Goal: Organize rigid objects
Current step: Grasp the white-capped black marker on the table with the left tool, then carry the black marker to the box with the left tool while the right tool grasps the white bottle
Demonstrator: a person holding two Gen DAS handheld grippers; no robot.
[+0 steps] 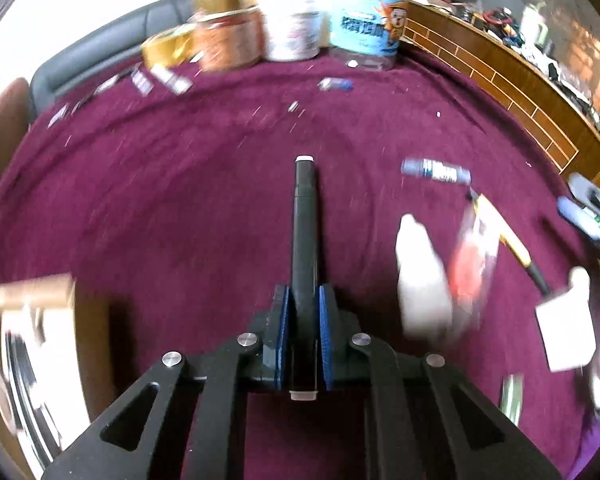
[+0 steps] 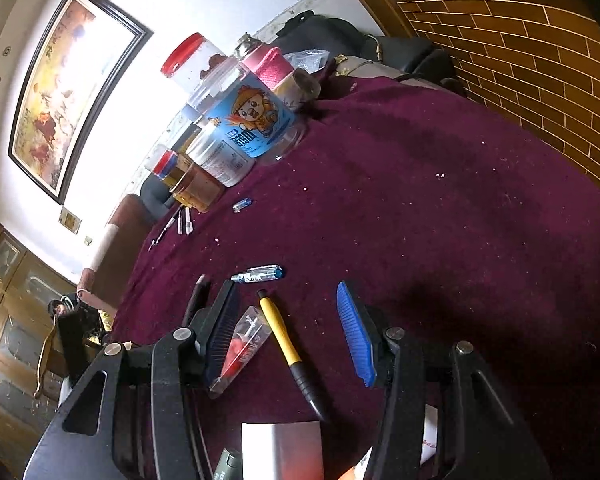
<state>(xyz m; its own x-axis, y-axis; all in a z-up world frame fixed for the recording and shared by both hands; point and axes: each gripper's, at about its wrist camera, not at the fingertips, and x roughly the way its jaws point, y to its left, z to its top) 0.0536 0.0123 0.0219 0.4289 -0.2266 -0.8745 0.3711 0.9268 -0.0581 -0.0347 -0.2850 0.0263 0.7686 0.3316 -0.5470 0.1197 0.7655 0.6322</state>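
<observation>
Left wrist view shows the left gripper (image 1: 304, 340) clamped tight on a black marker (image 1: 305, 232), which sticks straight out above the purple cloth (image 1: 180, 200) on the desk. This view is blurry. At the far edge stand jars in a bunch; I count about five, but the blur makes it hard to be sure. The big clear jar (image 1: 370, 20) with a blue cartoon label looks nearly empty. A cardboard box (image 1: 40, 340) sits at the left edge; what is in it I cannot tell.

Right wrist view is sharp. The right gripper (image 2: 288, 332) has its blue pads wide apart and holds nothing. Between them on the cloth lie one yellow pen (image 2: 284, 344) and one small clear packet (image 2: 242, 344) with something red inside. One blue pen (image 2: 258, 273) lies just past them. Only this view shows the red-lidded jar (image 2: 196, 64), which has a few brown bits in it, and the framed picture (image 2: 68, 88) on the wall. A white card (image 2: 282, 450) lies at the near edge.
</observation>
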